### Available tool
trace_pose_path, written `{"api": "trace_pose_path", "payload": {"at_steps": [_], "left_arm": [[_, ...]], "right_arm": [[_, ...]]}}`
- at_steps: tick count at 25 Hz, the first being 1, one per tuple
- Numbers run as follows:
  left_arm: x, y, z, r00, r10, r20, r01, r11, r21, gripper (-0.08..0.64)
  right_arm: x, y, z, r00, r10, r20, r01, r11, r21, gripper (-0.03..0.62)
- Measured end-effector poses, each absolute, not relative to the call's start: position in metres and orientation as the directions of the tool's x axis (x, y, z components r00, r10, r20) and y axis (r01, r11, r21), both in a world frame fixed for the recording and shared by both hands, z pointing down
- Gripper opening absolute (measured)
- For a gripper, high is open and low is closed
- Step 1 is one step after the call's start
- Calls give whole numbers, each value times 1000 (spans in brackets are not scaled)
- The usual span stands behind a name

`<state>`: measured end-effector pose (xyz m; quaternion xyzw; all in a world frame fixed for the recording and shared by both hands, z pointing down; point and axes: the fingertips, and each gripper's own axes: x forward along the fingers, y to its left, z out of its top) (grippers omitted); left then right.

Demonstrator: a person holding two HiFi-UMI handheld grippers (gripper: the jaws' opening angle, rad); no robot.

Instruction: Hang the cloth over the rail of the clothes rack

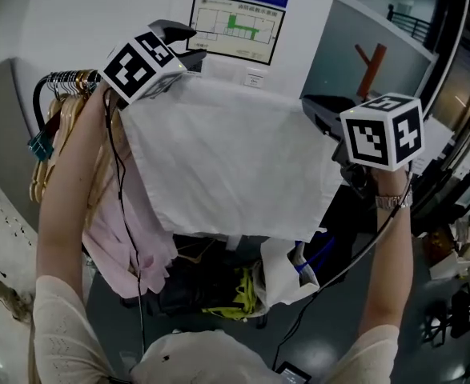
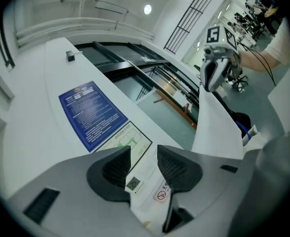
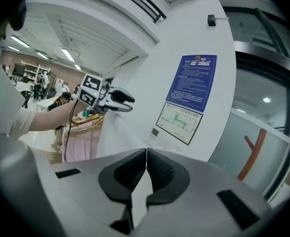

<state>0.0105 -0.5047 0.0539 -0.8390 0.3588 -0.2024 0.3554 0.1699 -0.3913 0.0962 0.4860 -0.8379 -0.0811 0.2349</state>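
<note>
Found the cloth (image 1: 226, 158) stretched in the air between both grippers, in front of the wall (image 1: 90, 6). Saw the rail (image 1: 58, 77) only at the left, among the hangers (image 1: 49, 134); could not tell whether any cloth lay on it.

Found the right gripper (image 3: 145, 152) pressed together on a thin fold of cloth. Found the left gripper (image 2: 144, 154) parted at the tips, with wall visible through the gap and cloth seemingly caught deeper in.

Judged the left hold the weaker one: risked a slipped corner under added tension, then a drop onto the pink garment (image 1: 130, 238) below. Judged two further faults possible:
- snagging on the hangers during lowering;
- uneven draping, then a slide off the rail, if released with most cloth on one side.
</note>
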Motion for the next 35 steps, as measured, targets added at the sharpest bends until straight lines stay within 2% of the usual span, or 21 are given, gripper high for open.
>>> {"api": "trace_pose_path", "payload": {"at_steps": [3,7,13,16,18,22,25,29,32,35], "left_arm": [[-2,-465,54,692,-721,38,-511,-526,-680,170],[-23,-413,95,696,-718,-6,-577,-553,-601,170],[-80,-413,178,486,-874,16,-762,-433,-481,168],[-99,-419,198,403,-915,-13,-843,-366,-395,78],[-111,-428,206,334,-941,-47,-889,-298,-347,58],[-122,-440,232,236,-969,-79,-958,-219,-184,58],[-114,-443,253,228,-973,-45,-971,-224,-79,60],[-94,-442,264,192,-981,-44,-981,-193,23,68],[-86,-452,263,169,-984,-53,-983,-172,60,108],[-113,-471,272,95,-995,-37,-987,-99,125,148]], "right_arm": [[166,-374,116,-440,-852,283,-762,521,384,17],[172,-350,151,-476,-837,270,-759,546,355,17],[232,-346,214,-414,-863,291,-852,480,211,17],[270,-352,234,-334,-904,266,-905,386,177,17],[287,-355,243,-281,-929,239,-927,327,182,17],[309,-356,254,-212,-960,181,-948,247,201,19],[319,-358,264,-228,-957,177,-951,258,169,96],[333,-360,263,-237,-959,157,-955,259,144,103],[332,-364,258,-255,-956,146,-952,275,136,103],[326,-370,259,-273,-948,164,-942,299,155,103]]}}
